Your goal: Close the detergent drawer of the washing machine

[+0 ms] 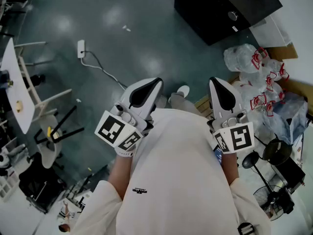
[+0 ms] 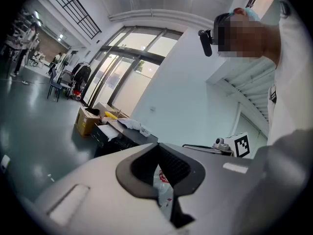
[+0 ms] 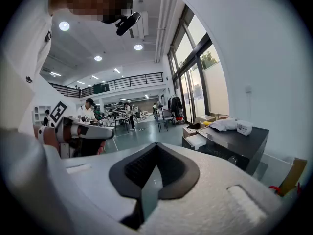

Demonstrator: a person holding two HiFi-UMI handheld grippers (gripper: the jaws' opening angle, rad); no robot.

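Observation:
The black washing machine point(image 1: 225, 9) stands on the floor ahead and to the right, well beyond both grippers. In the right gripper view the washing machine point(image 3: 234, 148) shows a pale detergent drawer point(image 3: 197, 140) pulled out at its front left corner, and white items lie on its top. The left gripper view shows the machine point(image 2: 120, 137) small and far off. My left gripper point(image 1: 155, 83) and right gripper point(image 1: 215, 82) are held close to the person's chest, pointing forward. Both are shut and hold nothing.
Clear plastic bags with red print point(image 1: 254, 67) and a cardboard box point(image 1: 282, 50) lie right of the machine. A power strip with its cable point(image 1: 81, 49) is on the floor at left. A white table point(image 1: 14, 82) and chairs stand far left. Stands and a fan point(image 1: 274, 180) crowd the lower right.

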